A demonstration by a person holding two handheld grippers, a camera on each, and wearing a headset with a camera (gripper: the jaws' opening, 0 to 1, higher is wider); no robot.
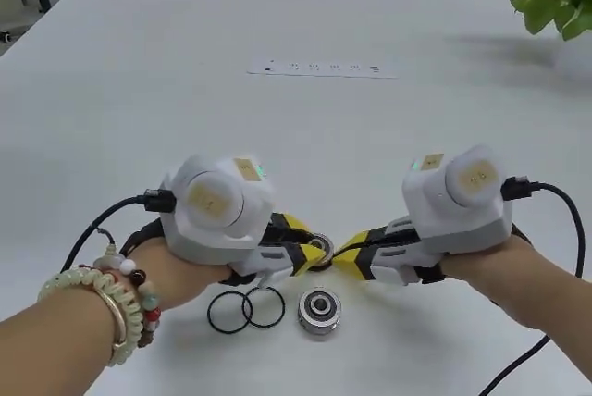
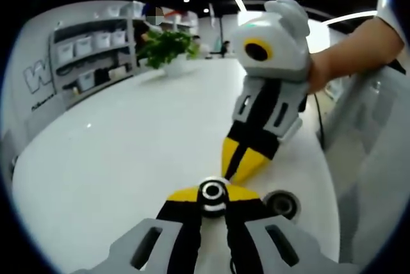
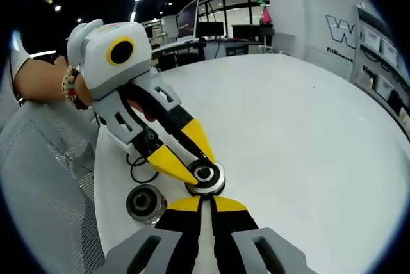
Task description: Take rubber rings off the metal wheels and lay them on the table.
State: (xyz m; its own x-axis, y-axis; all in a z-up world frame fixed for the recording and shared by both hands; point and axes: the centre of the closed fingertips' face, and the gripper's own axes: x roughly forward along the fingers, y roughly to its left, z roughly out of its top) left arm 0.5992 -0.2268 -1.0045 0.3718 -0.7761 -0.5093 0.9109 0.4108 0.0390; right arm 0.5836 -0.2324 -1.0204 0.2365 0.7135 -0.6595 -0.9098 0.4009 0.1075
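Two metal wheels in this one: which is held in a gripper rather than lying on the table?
The wheel clamped in the left gripper tips, facing the right gripper. The other wheel lies flat on the table beside two black rings.

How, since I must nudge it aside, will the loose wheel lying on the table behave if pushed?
The loose wheel lies flat, so it would probably slide, not roll. It looks like solid metal, so it is likely stiff and heavy for its size. The table looks smooth, so a push may skate it into the rubber rings beside it.
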